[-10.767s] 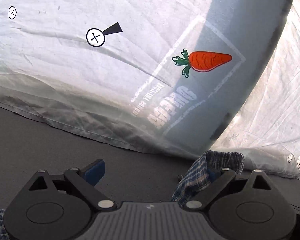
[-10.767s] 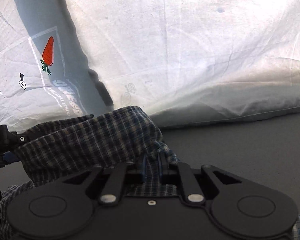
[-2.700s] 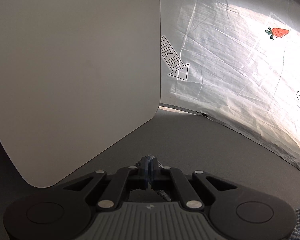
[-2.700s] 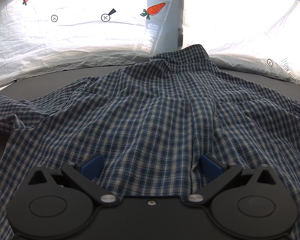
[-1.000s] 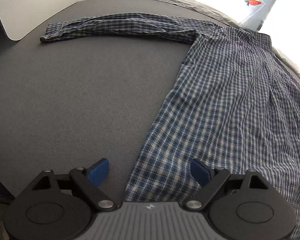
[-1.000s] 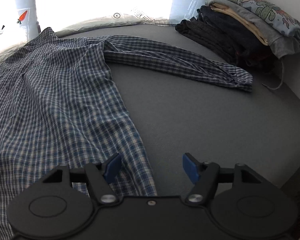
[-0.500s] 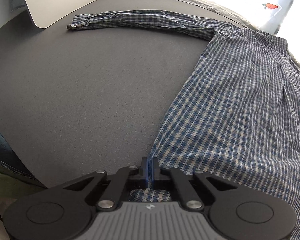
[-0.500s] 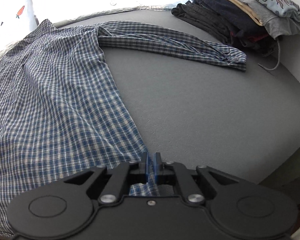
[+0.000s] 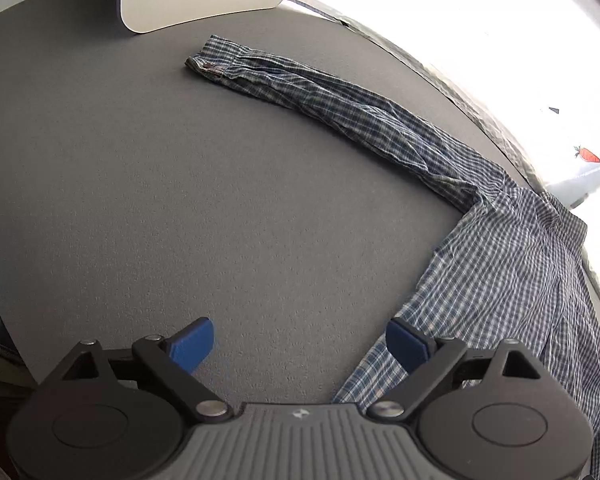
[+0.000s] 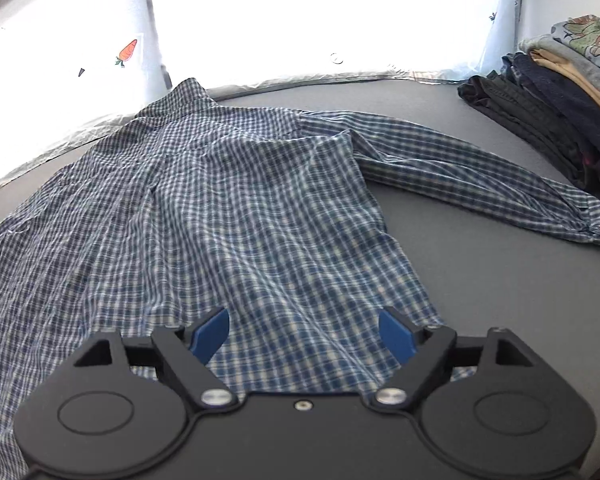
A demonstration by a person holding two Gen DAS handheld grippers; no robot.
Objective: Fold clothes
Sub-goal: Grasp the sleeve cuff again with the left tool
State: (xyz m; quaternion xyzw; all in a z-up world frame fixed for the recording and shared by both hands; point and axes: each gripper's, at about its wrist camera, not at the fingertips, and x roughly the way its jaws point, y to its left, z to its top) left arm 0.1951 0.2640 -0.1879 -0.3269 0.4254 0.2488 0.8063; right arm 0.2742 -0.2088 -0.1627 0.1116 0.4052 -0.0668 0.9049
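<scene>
L fingers (image 9: 298, 344) are opening wide w/ nothing between them, over bare grey tabletop (image 9: 140, 200) just beside the hem of the plaid shirt (image 10: 220, 208). R fingers (image 10: 304, 336) are opening above the shirt's hem, not pinching it. Shirt lies flat on the tabletop, sleeves spread; folded clothes stack (image 10: 560, 92) sits beyond its one cuff.

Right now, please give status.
Left tool and right tool opening, nothing gripped. Plaid shirt flat, sleeves out. Clothes stack aside.
</scene>
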